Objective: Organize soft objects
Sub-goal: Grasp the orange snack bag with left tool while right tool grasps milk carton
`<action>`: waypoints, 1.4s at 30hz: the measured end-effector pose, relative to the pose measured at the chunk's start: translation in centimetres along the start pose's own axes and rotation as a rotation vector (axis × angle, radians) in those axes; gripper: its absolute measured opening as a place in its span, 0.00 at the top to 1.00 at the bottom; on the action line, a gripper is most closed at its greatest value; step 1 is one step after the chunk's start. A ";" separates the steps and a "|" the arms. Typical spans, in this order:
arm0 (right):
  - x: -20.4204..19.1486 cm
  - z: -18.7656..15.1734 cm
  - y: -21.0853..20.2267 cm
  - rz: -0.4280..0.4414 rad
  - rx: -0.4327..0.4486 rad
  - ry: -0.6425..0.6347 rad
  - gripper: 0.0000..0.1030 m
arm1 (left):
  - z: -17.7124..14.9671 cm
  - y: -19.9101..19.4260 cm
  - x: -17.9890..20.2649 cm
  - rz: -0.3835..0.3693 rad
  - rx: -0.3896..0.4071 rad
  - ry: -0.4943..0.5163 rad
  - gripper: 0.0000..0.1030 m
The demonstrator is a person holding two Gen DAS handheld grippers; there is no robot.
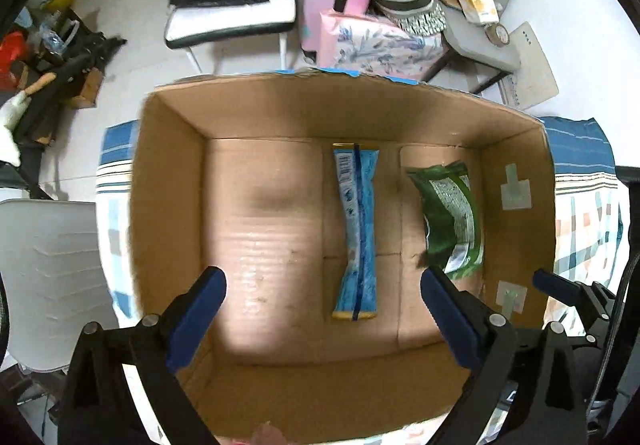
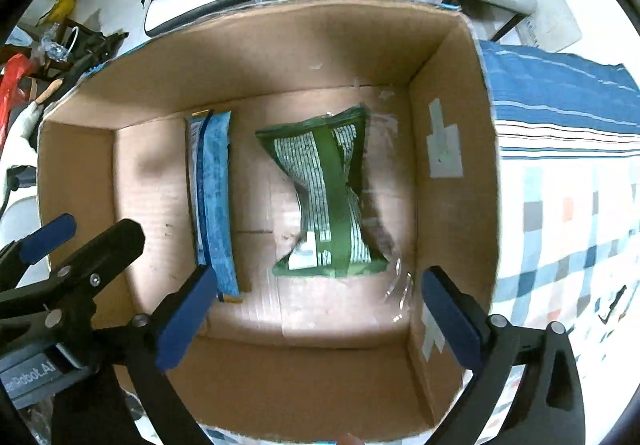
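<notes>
two packets in box (side by side)

One cardboard box sits ahead of each claw — inside, two soft packets: one blue packet, one green packet.

Bright overhead room light, soft shadow patches on the box floor, strong fisheye bending, dark vignetted corners, slight blur.

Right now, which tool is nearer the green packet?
Right. The right tool hangs open directly above the green packet; the left tool hangs open over the blue packet beside it.
</notes>
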State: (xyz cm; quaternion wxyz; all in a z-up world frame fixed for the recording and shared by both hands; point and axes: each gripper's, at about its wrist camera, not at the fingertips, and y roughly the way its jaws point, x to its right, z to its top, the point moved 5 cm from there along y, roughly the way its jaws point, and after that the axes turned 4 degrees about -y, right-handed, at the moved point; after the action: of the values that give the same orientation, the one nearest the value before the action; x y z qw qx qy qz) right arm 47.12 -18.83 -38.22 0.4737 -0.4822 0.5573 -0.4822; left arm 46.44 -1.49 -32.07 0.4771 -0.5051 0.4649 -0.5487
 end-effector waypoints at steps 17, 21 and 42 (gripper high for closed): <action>0.0 -11.9 -7.2 0.065 0.148 -0.080 0.00 | -11.2 -9.1 -1.9 0.070 0.181 -0.035 0.03; 2.1 -15.8 -7.5 0.087 0.154 -0.040 0.00 | -15.4 -8.5 -2.1 0.084 0.147 -0.052 0.03; 0.3 -19.5 9.6 0.151 -0.136 0.182 0.28 | -19.0 3.5 -4.2 0.160 -0.076 -0.057 0.03</action>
State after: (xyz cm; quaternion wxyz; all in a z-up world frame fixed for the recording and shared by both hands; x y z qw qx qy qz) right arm 26.92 -16.84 -46.10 0.4223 -0.4241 0.6642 -0.4479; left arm 27.79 2.79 -37.13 0.5129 -0.4994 0.5106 -0.4763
